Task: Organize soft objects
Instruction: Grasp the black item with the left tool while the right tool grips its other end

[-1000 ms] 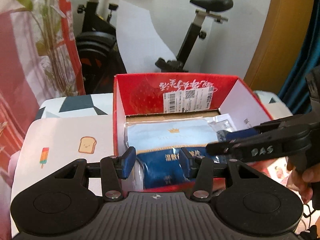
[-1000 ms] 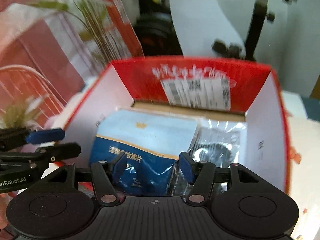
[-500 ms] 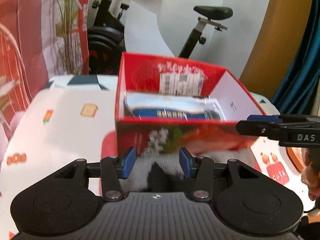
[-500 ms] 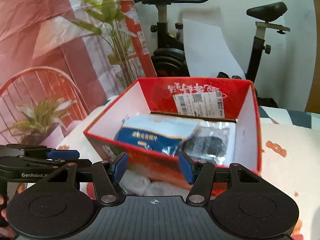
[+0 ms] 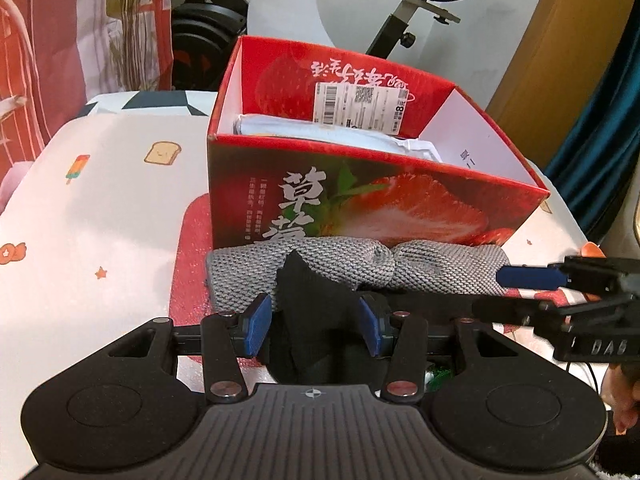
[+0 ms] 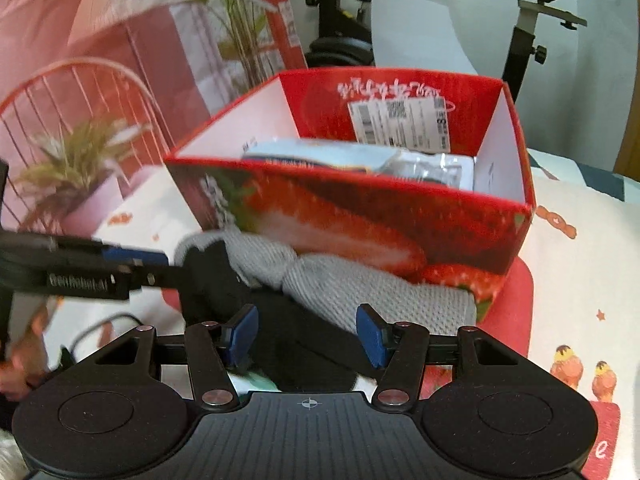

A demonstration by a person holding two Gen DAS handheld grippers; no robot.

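A red strawberry box (image 5: 400,208) (image 6: 380,216) stands on the table with a light blue packet (image 5: 300,128) (image 6: 304,152) and a clear bag (image 6: 432,164) inside. Against its near wall lies a grey knitted piece (image 5: 440,268) (image 6: 360,288), with a black soft piece (image 5: 312,300) (image 6: 208,276) lying over it. My left gripper (image 5: 314,316) (image 6: 132,258) is low over the black piece, which sits between the spread fingers without being pinched. My right gripper (image 6: 306,330) (image 5: 516,294) is open too, beside the left one, over the black and grey pieces.
A white tablecloth (image 5: 100,220) with cartoon prints covers the table, and a red patch (image 5: 192,248) lies under the box. An exercise bike (image 5: 420,4) stands behind the table. A hand (image 5: 624,400) shows at the right edge. A printed plant backdrop (image 6: 100,80) hangs on the left.
Both grippers have drawn back from above the box's inside and sunk in front of its near wall. The grey and black pieces have come into view. Neither gripper's gap looks different.
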